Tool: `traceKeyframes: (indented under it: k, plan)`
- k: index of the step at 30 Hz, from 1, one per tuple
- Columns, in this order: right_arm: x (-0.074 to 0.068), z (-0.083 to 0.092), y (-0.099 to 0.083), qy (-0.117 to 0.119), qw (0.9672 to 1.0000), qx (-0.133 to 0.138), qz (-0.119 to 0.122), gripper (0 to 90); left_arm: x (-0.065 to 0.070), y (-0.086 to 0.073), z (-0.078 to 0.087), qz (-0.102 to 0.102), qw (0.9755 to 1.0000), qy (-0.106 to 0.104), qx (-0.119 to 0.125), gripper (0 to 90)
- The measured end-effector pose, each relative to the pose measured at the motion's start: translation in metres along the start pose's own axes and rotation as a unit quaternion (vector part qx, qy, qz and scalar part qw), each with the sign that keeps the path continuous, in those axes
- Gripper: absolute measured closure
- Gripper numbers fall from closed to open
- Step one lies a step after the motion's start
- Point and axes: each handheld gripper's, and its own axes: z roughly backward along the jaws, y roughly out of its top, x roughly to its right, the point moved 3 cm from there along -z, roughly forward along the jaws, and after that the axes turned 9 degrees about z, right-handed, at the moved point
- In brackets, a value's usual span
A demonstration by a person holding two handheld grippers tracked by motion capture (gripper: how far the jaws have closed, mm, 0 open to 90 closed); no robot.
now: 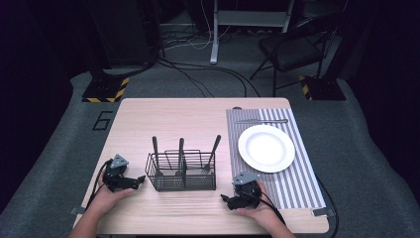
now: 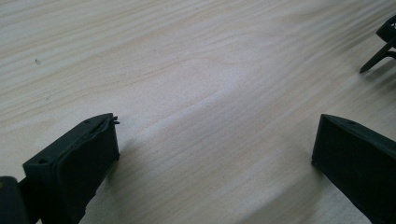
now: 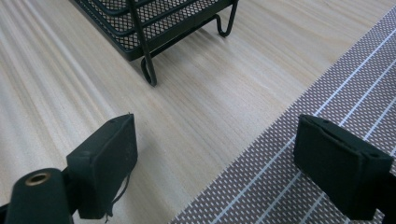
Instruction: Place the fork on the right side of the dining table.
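Bare table [image 1: 148,119] lay open from 9 to 12 o'clock of the caddy [image 1: 182,174]. Caddy stood mid-table between left gripper [image 1: 141,181] and right gripper [image 1: 224,199], three handles [image 1: 181,148] rising above its rim, blocking any low pass across. Plate [image 1: 266,148] on the mat [image 1: 297,193] sat at 2 o'clock of the caddy. Near edge strip stayed open.

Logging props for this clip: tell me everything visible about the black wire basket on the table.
The black wire basket is a rectangular mesh caddy with rod framing, looped feet and inner dividers, metal by the look of it. It stands upright on the wooden table, near the middle front, left of the striped placemat and apart from it. Three dark utensil handles rise from it, the right one leaning. What the utensils are cannot be told. Neither gripper touches it.
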Motion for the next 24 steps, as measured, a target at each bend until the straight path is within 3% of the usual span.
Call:
traceKeyframes:
  k: [24]
  plan:
    - [-0.0001,-0.0002,0.0003,-0.002,1.0000,0.001,-0.004,13.8,-0.0002,0.0001,0.0000,-0.001,1.0000,0.000,0.000,0.2]
